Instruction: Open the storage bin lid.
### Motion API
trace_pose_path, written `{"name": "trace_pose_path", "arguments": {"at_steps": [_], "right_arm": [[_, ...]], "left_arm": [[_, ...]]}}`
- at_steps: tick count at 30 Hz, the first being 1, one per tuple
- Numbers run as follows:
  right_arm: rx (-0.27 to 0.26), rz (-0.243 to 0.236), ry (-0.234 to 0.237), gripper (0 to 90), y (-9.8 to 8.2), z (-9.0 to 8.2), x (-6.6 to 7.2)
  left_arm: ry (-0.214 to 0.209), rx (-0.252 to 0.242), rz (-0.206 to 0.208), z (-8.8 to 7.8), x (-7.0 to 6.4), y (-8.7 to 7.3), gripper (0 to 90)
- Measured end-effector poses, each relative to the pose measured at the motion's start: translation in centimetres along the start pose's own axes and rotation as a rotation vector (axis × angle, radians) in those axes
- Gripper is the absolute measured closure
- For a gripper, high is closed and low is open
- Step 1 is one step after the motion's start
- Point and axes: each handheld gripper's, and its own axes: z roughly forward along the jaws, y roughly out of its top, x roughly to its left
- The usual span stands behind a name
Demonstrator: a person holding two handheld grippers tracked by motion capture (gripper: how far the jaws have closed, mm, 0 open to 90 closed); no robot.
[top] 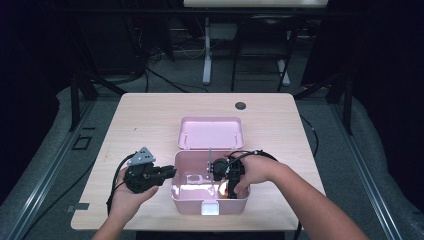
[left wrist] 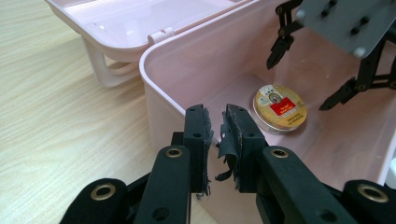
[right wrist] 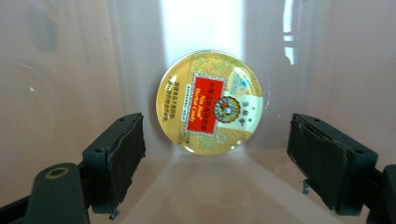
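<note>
A pink plastic box (top: 189, 202) stands open on the wooden table, its lid (top: 210, 132) tipped back. A round gold tin (left wrist: 279, 107) with a red label lies flat on the box's floor (right wrist: 60, 70). My right gripper (top: 226, 186) reaches down into the box and is open; its jaws stand wide on either side of the tin (right wrist: 210, 100), a little short of it and not touching it. My left gripper (top: 172, 172) is at the box's left wall (left wrist: 187, 65), its worn pads (left wrist: 198, 130) a narrow gap apart with nothing between them.
The table (top: 145, 115) has bare wood left of and behind the box. A dark round cable hole (top: 240, 105) sits near the far edge. A white latch (top: 210, 208) is on the box's front wall. Dark floor and desk legs lie beyond the table.
</note>
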Motion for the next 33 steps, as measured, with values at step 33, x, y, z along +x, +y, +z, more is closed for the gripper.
{"name": "trace_pose_path", "arguments": {"at_steps": [33], "right_arm": [[-0.122, 0.120, -0.093, 17.3, -1.6, -7.8, 0.2]], "left_arm": [[0.001, -0.009, 0.002, 0.0, 0.0, -0.1, 79.1]]}}
